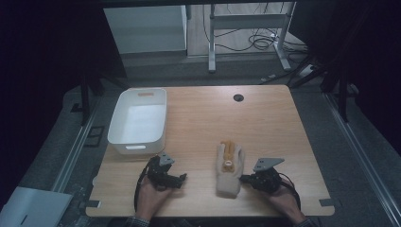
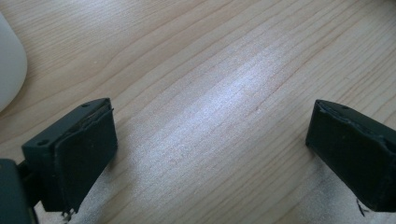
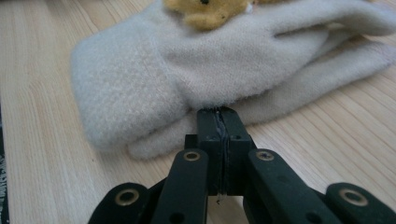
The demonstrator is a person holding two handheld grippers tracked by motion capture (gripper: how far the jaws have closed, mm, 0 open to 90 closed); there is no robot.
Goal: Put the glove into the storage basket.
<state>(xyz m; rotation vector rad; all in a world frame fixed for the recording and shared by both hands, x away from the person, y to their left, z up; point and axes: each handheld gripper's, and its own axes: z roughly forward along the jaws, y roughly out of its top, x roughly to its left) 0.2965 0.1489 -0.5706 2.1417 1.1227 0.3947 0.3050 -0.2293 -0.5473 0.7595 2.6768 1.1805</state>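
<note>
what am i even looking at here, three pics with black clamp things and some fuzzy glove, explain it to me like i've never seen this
A person sits at a wooden table, holding a hand-held two-jaw gripper in each hand. The high view looks down on the table from above. The other two pictures come from small cameras riding on each gripper, looking along its black jaws. On the table lie a white plastic bin and a pair of cream mittens with a small tan plush bear on top. The left gripper is open over bare wood, holding nothing. The right gripper has its jaws shut at the mittens' edge; whether they pinch the fabric is hard to tell.
</note>
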